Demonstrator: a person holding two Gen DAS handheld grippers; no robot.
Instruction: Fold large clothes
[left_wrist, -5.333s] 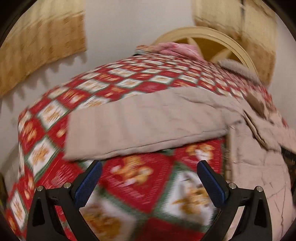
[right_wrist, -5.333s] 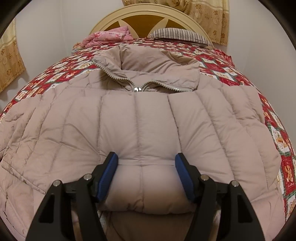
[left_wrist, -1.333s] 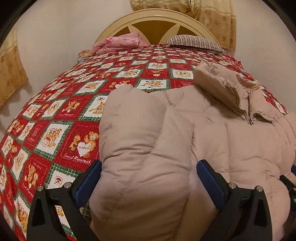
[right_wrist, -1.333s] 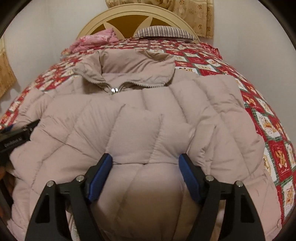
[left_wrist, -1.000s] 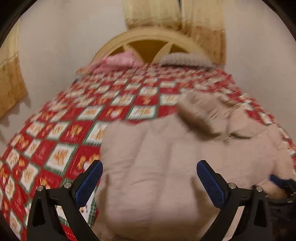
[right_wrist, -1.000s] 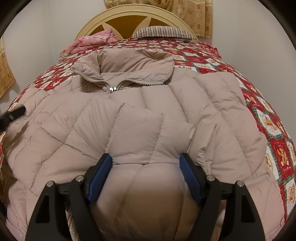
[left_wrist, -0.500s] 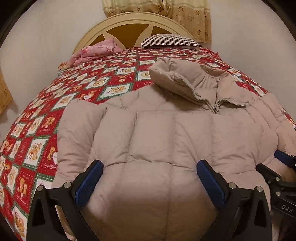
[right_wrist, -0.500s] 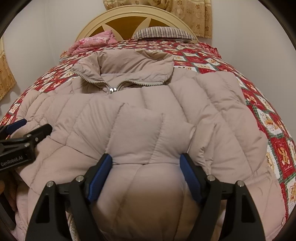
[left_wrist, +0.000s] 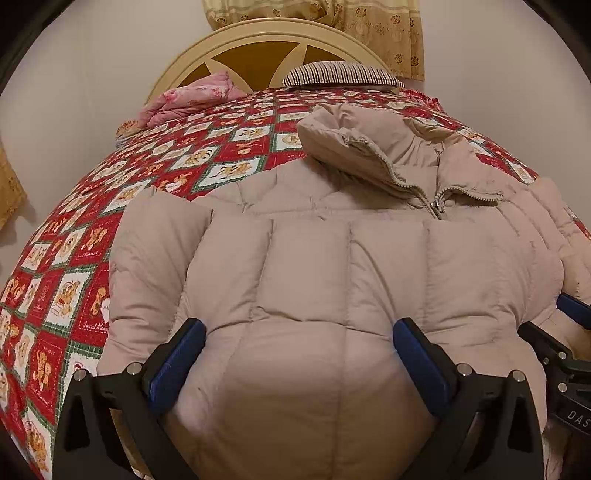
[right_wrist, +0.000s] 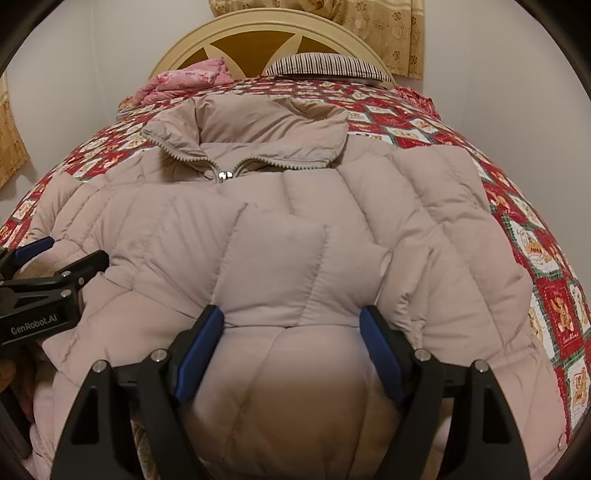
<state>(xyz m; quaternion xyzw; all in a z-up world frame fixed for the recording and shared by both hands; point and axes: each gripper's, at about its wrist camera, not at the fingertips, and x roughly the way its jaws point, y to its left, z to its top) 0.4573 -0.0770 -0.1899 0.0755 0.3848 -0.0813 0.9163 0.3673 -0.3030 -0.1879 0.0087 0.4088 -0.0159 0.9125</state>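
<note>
A beige quilted down jacket is spread front-up across the near part of a bed, collar towards the headboard and zip closed to the neck, with both sleeves seemingly laid in over the chest. Its puffy hem end bulges up between the jaws of both tools. The right gripper is set wide, a thick roll of padding between its blue pads; the fabric appears to be pressed at both pads, so it is judged to be gripped. The left gripper is likewise spread wide around a bulge near the other side of the hem, but whether it is actually pinched cannot be told. If the hem is lifted towards the collar, the slippery, air-filled shell could be squeezed out of a loose hold, or only the top layer could be raised and the sleeves dragged askew. The jacket rests on a red patchwork quilt; a pink folded blanket and a striped pillow lie by the headboard, well apart, and nothing is seen blocking the fold.
</note>
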